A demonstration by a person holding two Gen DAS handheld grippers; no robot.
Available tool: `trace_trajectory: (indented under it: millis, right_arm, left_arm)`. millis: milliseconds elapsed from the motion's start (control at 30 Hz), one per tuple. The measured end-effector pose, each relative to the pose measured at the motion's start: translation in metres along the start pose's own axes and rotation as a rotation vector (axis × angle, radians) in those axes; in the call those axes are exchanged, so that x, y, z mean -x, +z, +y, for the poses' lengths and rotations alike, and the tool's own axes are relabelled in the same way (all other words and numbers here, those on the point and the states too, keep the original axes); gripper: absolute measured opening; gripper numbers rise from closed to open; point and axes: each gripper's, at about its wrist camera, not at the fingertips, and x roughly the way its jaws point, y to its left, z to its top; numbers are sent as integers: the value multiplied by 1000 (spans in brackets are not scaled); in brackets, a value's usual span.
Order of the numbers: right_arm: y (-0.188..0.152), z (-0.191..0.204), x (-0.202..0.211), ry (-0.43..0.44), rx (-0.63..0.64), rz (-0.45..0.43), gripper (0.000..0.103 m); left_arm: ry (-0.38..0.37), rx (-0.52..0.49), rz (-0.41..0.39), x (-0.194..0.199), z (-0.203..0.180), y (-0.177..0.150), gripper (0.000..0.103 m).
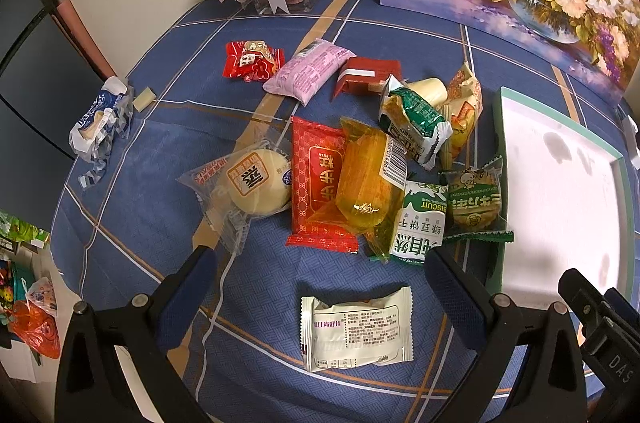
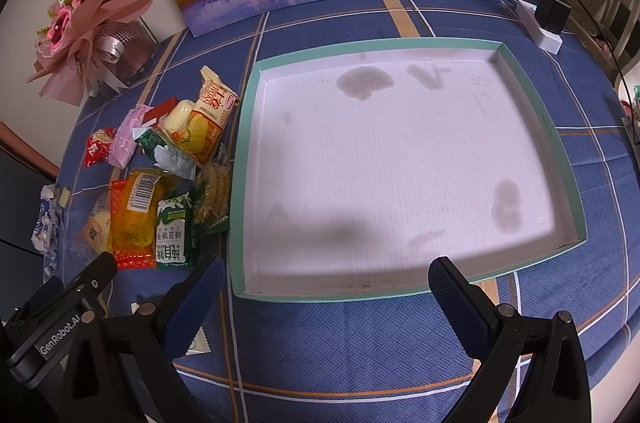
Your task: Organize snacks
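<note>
We are holding our left gripper (image 1: 320, 271) wide apart, touching nothing, over a white flat snack packet (image 1: 356, 329) low in the frame. Our right gripper (image 2: 326, 283) is hanging wide apart too, over the near edge of the shallow white box with the teal rim (image 2: 238, 183), where bare room is waiting. The pile of bright snack packets (image 2: 160, 183) is sitting just left of the box.

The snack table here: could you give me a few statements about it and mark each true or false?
1. The tray already holds several snacks. False: it holds none; only stains show on its white floor.
2. Both grippers are open and hold nothing. True: the left gripper and the right gripper are both spread wide.
3. The white packet lies apart from the pile, nearest the left gripper. True.
4. The orange packet lies under the red packet. False: it lies on top of it.
</note>
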Motion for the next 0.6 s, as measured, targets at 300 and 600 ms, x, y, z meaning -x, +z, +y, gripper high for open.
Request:
trace_trajectory:
  millis: [300,600]
  right_arm:
    - [-1,-1,-1,-1,1,3,103]
    - [-1,0,-1,-3,5,4,103]
  left_arm:
    - [0,0,1,0,0,-1,103]
    - [-1,0,4,-1,0,-2,103]
